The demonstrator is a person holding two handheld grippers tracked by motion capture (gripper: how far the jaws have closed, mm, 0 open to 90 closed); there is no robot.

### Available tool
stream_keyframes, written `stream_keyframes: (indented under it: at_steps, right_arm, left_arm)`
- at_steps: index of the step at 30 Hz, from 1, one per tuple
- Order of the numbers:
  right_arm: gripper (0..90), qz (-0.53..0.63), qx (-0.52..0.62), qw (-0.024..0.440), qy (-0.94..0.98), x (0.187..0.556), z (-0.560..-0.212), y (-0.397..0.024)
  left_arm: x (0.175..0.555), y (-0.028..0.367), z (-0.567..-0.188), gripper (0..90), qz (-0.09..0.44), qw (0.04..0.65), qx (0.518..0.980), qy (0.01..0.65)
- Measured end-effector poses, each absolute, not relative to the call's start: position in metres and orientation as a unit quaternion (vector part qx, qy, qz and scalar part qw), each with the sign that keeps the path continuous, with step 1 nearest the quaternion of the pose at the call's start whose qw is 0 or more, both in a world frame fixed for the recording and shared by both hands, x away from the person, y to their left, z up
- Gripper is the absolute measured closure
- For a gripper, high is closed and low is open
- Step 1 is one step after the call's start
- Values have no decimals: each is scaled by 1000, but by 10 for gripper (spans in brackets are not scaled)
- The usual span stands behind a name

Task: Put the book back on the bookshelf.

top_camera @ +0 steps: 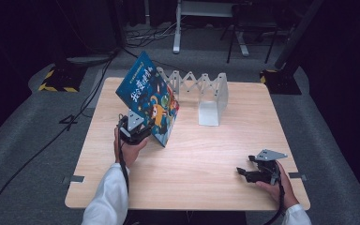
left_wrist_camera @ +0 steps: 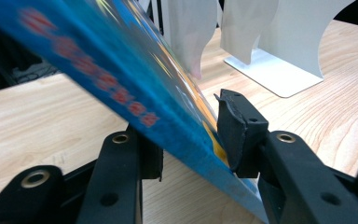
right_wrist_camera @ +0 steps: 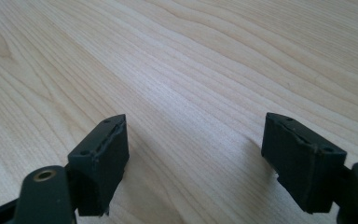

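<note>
While my left claw (top_camera: 138, 131) clamped the tilted book (top_camera: 151, 97) just above the surface (top_camera: 206, 154), near the rack (top_camera: 211, 96), a loosening grip risked dropping it; my right claw (top_camera: 253, 172) rested apart.

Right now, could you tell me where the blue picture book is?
In the high view, the blue picture book stands tilted at the table's left, between the left gripper jaws, beside the white folding book rack.
</note>
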State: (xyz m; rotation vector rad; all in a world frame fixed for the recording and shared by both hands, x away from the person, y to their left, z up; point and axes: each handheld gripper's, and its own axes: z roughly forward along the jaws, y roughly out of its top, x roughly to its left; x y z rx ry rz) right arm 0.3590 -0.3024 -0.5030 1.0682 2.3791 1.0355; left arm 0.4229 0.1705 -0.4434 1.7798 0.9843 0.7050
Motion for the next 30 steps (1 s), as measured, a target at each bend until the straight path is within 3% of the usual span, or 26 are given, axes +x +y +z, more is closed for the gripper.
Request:
stream_keyframes:
  at_steps: [8,20,30]
  right_arm:
    - [236,352,383,167,838,360,-494,-299]
    - [228,352,366,182,842,354,-467,-287]
    - [235,332,356,205,849,348,-454,-287]
  left_arm:
    - [415,181,-430,533,280,468,748,379]
    - [391,199,-417,290,257,434,791,347]
    - [365,215,-425,209,246,389,824,329]
